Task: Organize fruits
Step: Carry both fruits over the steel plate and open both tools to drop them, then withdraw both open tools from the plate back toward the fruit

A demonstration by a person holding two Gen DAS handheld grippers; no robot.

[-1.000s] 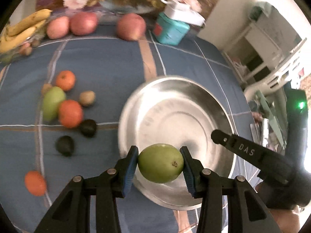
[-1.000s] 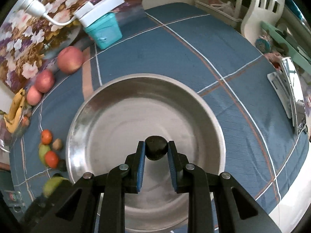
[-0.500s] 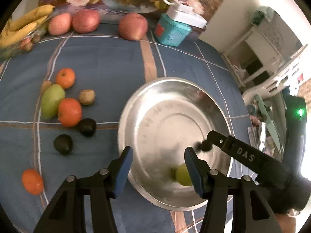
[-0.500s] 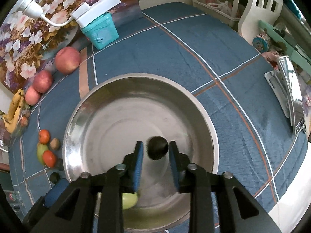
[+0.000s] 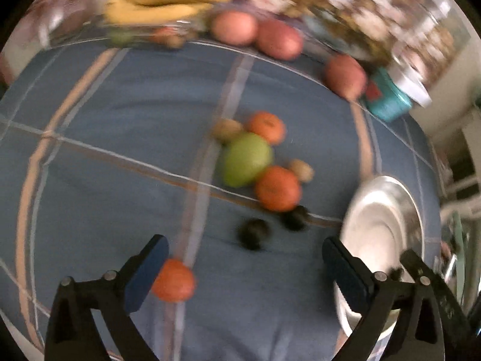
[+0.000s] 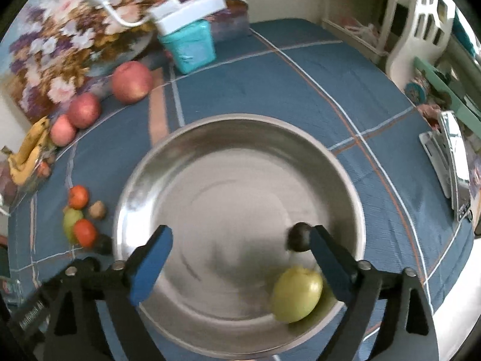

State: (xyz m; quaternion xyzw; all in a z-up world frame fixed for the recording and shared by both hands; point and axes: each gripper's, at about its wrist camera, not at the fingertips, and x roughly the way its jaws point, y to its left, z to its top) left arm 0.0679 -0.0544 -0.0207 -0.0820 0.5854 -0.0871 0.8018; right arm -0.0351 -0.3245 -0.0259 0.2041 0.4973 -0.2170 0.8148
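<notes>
In the right wrist view my right gripper (image 6: 240, 246) is open and empty over the steel bowl (image 6: 240, 126). A green fruit (image 6: 296, 293) and a small dark fruit (image 6: 299, 236) lie loose in the bowl by the right finger. In the left wrist view my left gripper (image 5: 245, 258) is open and empty above the blue cloth. Ahead of it lie a green mango (image 5: 245, 159), two oranges (image 5: 278, 188), two dark fruits (image 5: 254, 233) and small brown fruits. A third orange (image 5: 174, 281) lies by the left finger. The bowl (image 5: 381, 210) is at the right.
Three red apples (image 6: 132, 81) and bananas (image 5: 168, 3) line the far edge by a floral board. A teal box (image 6: 189, 45) with a white power strip stands behind the bowl. A white chair (image 6: 421, 30) and the table's edge are at the right.
Both grippers opened and dropped their fruits into the bowl. The left gripper then swung left from the bowl toward the loose fruits on the cloth. The right gripper opened wider.
</notes>
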